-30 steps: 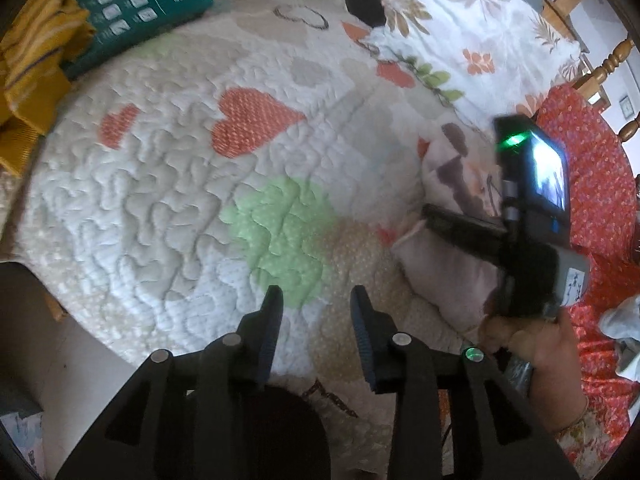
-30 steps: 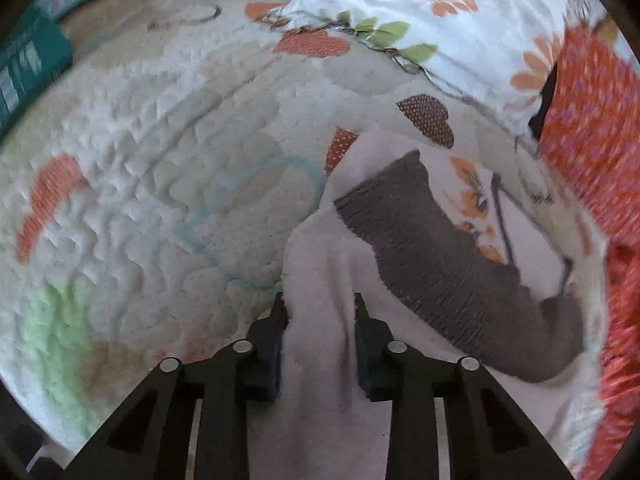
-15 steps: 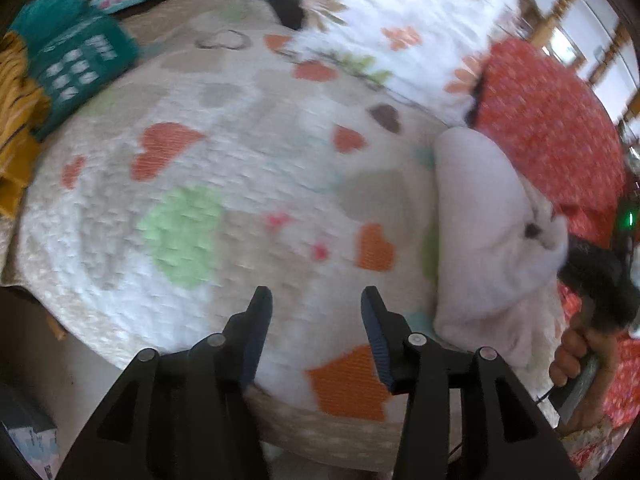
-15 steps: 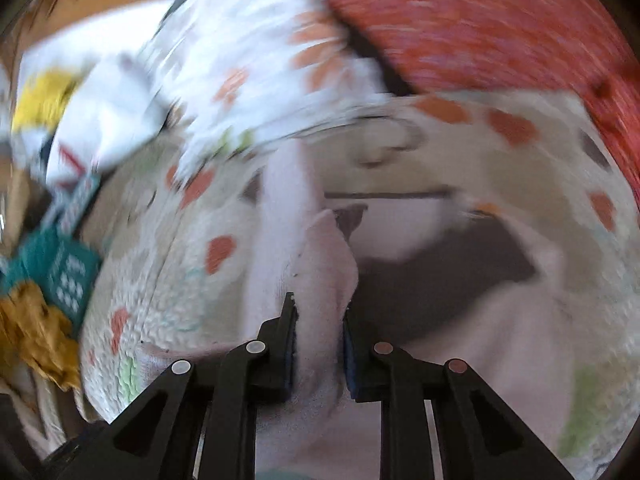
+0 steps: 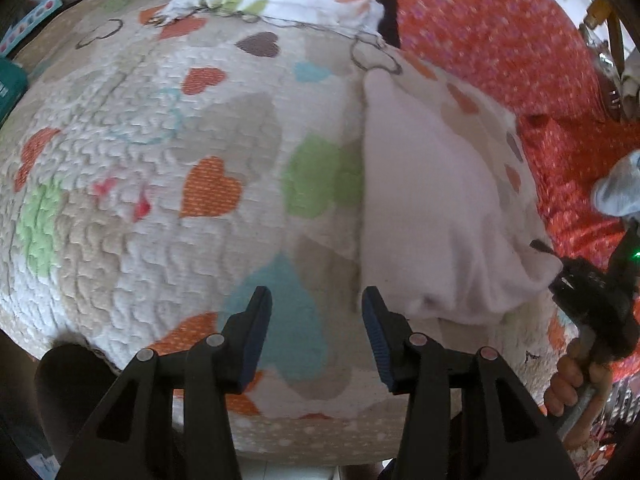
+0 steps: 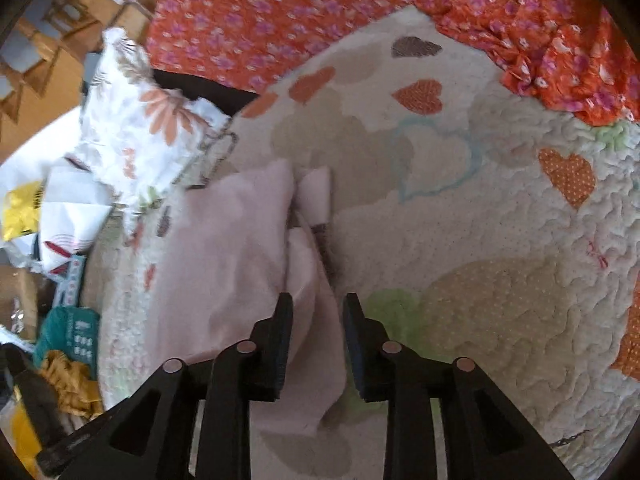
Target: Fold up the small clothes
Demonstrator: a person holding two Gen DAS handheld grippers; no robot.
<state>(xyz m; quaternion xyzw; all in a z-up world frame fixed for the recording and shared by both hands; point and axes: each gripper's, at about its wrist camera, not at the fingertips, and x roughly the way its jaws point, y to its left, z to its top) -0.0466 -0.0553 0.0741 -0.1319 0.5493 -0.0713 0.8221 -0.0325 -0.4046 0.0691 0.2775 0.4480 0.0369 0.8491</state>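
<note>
Pink garment lying on the heart quilt, both grippers spread

Left cam: left gripper (image 5: 316,330) is wide open over the quilt (image 5: 132,152), nothing in it; the garment (image 5: 436,216) lies just to its right. Right cam: right gripper (image 6: 318,338) fingers are parted, a flap of the garment (image 6: 224,252) loose between them, not pinched.

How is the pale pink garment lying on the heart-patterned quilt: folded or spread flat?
Folded: the pale pink garment lies doubled over itself, with layered edges showing on the heart-patterned quilt.
</note>
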